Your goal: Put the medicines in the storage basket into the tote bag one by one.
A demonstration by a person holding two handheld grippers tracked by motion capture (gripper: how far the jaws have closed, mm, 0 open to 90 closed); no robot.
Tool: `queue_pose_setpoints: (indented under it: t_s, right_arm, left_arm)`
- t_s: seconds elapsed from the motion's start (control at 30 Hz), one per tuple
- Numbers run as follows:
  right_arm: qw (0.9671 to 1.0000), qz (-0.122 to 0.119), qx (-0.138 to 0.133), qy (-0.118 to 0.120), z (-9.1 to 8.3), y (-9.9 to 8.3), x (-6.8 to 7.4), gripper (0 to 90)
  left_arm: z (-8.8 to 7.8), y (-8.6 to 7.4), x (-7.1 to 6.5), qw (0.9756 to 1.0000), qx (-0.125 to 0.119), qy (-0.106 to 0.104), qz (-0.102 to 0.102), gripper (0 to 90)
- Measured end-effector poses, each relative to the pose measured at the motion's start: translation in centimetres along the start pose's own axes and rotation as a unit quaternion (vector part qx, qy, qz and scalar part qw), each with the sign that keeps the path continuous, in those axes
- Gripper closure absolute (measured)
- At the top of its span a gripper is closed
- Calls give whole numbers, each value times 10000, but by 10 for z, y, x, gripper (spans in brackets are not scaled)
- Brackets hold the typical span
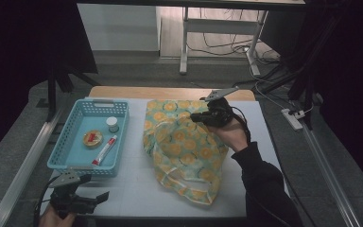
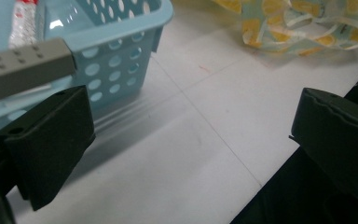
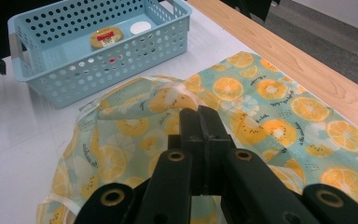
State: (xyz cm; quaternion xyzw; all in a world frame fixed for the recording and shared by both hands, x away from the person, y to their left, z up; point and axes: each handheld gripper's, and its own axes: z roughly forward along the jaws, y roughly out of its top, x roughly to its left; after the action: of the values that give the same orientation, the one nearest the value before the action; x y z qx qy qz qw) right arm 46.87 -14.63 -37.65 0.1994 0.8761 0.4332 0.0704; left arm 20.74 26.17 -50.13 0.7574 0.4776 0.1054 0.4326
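Observation:
A thin bag (image 1: 184,151) printed with orange slices lies on the white table (image 1: 137,189), right of a light blue perforated basket (image 1: 101,101). My right gripper (image 1: 203,116) is over the bag's far side, shut on a fold of its upper rim, which rises to the jaws; in the right gripper view the jaws (image 3: 200,116) are pressed together above the bag (image 3: 261,102). My left gripper (image 1: 101,196) is at the table's near left corner, open and empty. In the left gripper view its wide-apart jaws (image 2: 191,135) frame bare table beside the basket (image 2: 112,60).
In the basket lie a round yellow tin (image 1: 93,138), a white-capped jar (image 1: 112,124) and a red-and-white tube (image 1: 105,150). A wooden strip (image 1: 170,92) runs along the table's far edge. On the floor to the right lies a power strip (image 1: 293,119) with cables.

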Motion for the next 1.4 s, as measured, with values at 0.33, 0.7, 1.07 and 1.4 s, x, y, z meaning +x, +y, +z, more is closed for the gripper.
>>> queue_pose_setpoints:
  t_s: [0.33, 0.7, 1.07, 1.4]
  right_arm:
    - [10000, 23, 47, 4, 3, -3, 0, 900]
    - [10000, 35, 11, 7, 0, -3, -2, 900]
    - [10000, 45, -21, 18, 0, -4, -2, 900]
    - [10000, 56, -2, 15, 1, -6, -3, 900]
  left_arm:
    - [-9, 9, 3, 9998, -178, 120, -15, 0]
    - [-13, 26, 14, 9996, -143, 214, -121, 0]
    - [-8, 44, 33, 9987, -92, 446, -248, 1]
    - [0, 65, 49, 9968, 68, 736, -290, 5]
